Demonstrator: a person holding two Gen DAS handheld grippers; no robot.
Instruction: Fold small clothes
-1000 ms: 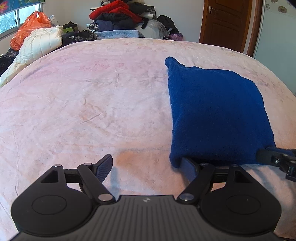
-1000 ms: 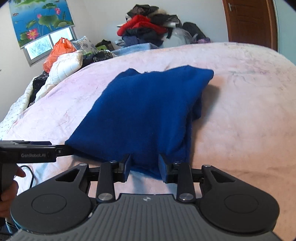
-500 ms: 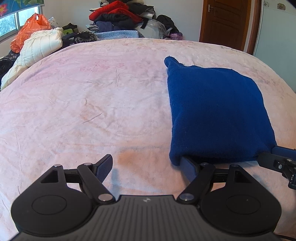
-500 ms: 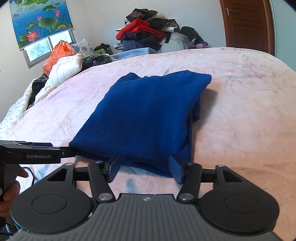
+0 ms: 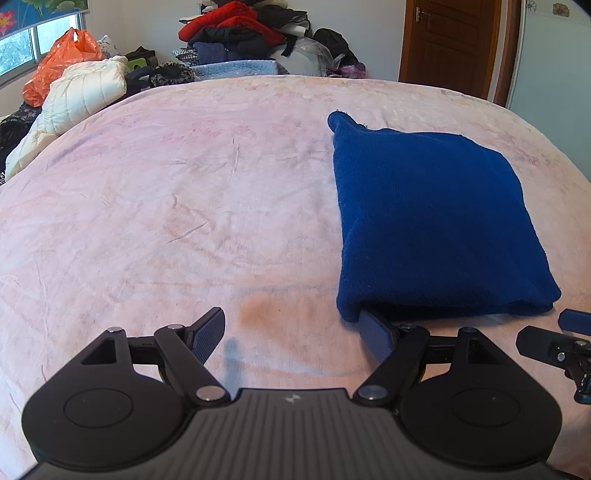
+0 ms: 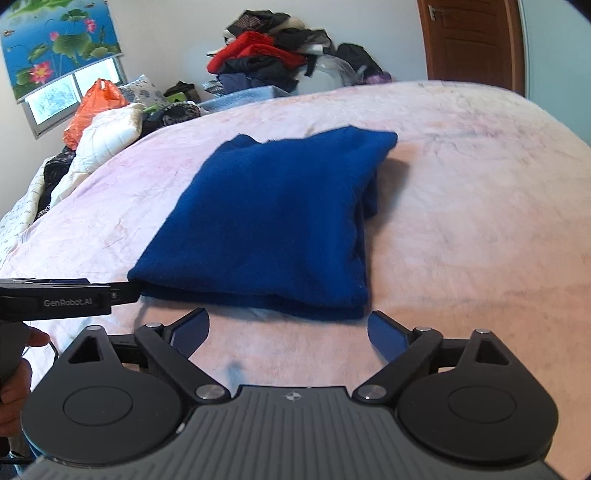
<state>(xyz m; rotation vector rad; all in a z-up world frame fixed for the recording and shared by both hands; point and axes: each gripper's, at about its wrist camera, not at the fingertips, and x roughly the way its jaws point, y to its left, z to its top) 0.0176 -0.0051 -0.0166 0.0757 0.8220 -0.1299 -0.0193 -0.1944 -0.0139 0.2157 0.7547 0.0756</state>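
Observation:
A folded blue garment (image 5: 436,225) (image 6: 273,221) lies flat on the pink bedspread (image 5: 184,206). My left gripper (image 5: 291,325) stands open beside its near left corner; the right fingertip (image 5: 369,325) touches or slips just under that corner, and nothing is pinched. My right gripper (image 6: 288,325) sits just short of the garment's near edge with its jaws opening wide, and nothing lies between them. Its fingertips (image 5: 574,319) also show at the right edge of the left wrist view. The left gripper's body (image 6: 66,295) shows at the left of the right wrist view.
A heap of clothes (image 5: 240,33) and a light blue folded cloth (image 5: 236,68) sit past the far edge of the bed. A white quilted jacket (image 5: 81,96) and an orange bag (image 5: 62,55) lie at the far left. A brown door (image 5: 447,40) stands at the back right.
My right gripper has let go of the garment's near edge, opened wide and drawn back a little. The garment has settled flat. The left gripper has stayed put.

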